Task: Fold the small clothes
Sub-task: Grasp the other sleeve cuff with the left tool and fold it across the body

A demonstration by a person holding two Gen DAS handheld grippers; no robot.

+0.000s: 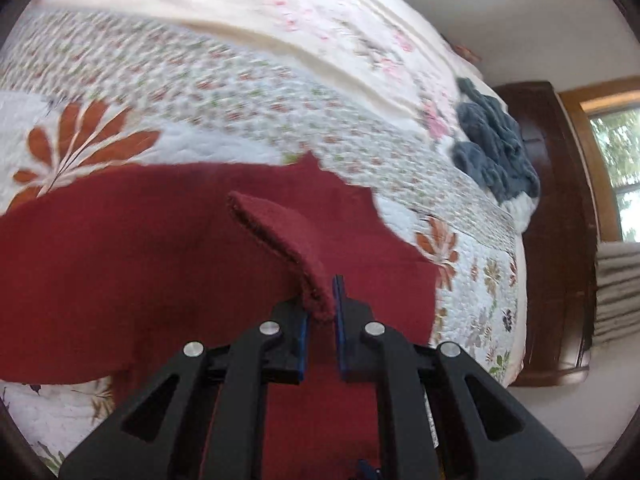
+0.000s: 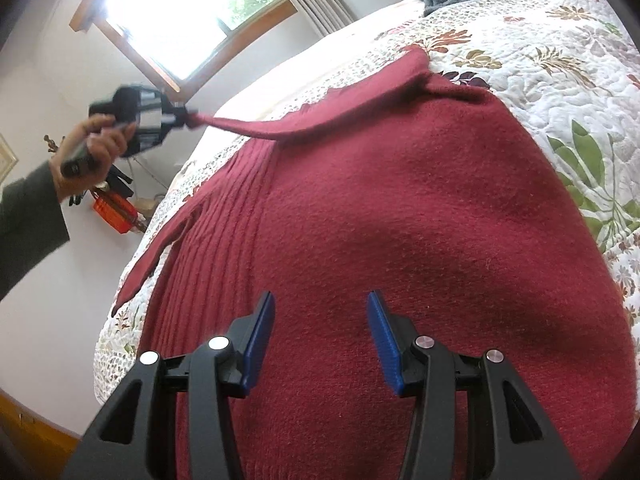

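Red sweater (image 2: 400,208) sleeve pinched in left claw (image 1: 322,300).

Left gripper (image 1: 323,300) clamped, right gripper (image 2: 320,320) agape.

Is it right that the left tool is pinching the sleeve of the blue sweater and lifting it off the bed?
Not quite. The sweater is red, not blue; the blue thing is a blanket bunched farther up the bed. The right wrist view shows the left tool pinching the red sleeve and lifting it.
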